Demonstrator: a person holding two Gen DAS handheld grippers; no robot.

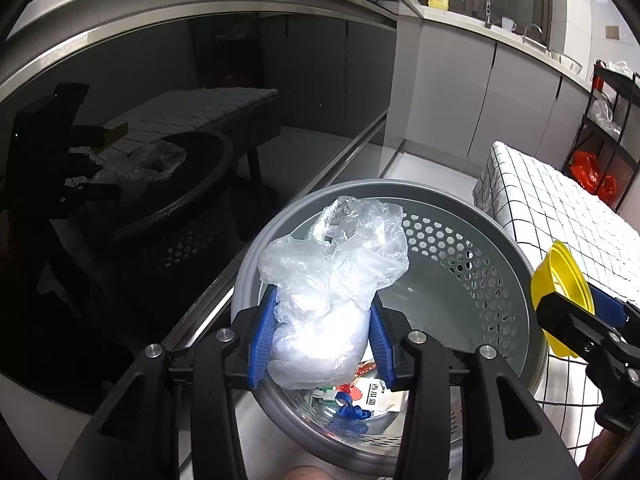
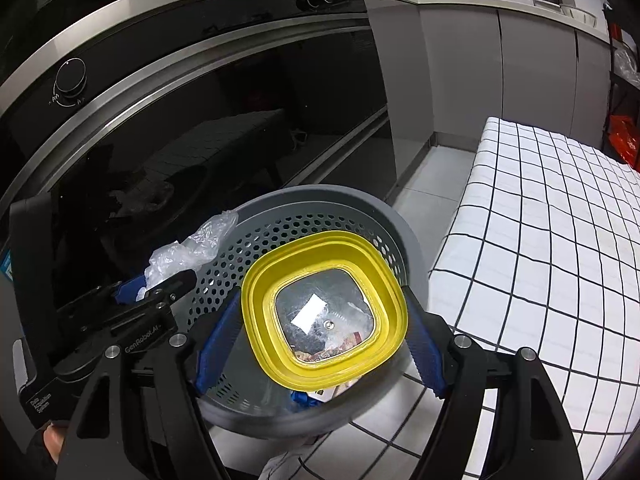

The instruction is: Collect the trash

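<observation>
disposal was the step in hand, judging by the poses: both grippers hung over the round grey perforated plastic wastebasket [image 1: 460,264], each with a load. the left gripper [image 1: 320,340] had its jaws closed narrow on a crumpled clear plastic bag [image 1: 336,276], pinched between the blue pads [image 1: 262,340] just above the basket's near rim. the right gripper [image 2: 324,336] had its jaws set fairly wide on a squarish yellow plastic lid with a clear centre [image 2: 324,308], gripped at its opposite edges and held nearly flat over the basket's mouth.

next, each pair of jaws would need to part so the load drops inside; the bag looked light and clingy, so it might stick to a pad or catch on the rim, and the lid would likely need tilting to fall cleanly.

the bag was translucent and creased, bunched to a bright lump at the grip with loose folds fanning upward. in the basket's bottom lay small scraps [image 1: 352,396] of red, blue, green and white packaging. the basket stood on the floor between a dark glass-fronted oven [image 1: 160,120] and a tabletop under a white cloth with black grid lines [image 2: 560,240].
</observation>
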